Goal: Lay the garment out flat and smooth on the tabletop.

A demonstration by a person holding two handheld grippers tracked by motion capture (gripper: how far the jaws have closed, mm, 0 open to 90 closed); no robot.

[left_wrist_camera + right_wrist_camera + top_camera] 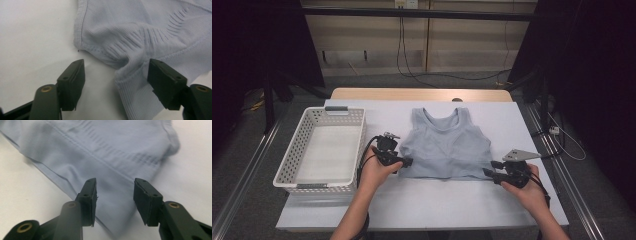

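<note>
White sheeting covers the wooden table [422,200], which stands before a pale panelled wall with black cables hanging down it and dark curtains to either side. On the table's left part sits a white perforated plastic basket [292,150] with a grey handle tab at its far rim. A pale blue ribbed knit tank top [447,145] lies flat at the middle of the table, neckline toward the far edge and hem toward the person. The left gripper [406,162], held in the person's left hand [374,172], is at the top's lower left corner; in the left gripper view its black jaws stand wide apart, straddling a bunched fold of the ribbed hem [135,85], with the right-hand jaw touching or just over the fabric and the left-hand jaw over bare sheeting. The right gripper [488,173], held in the right hand [524,187] and carrying a grey three-cornered plate [521,155], is at the lower right corner; in the right gripper view its jaws are also parted, with the pointed corner of the hem [115,202] lying between them, not pinched.
</note>
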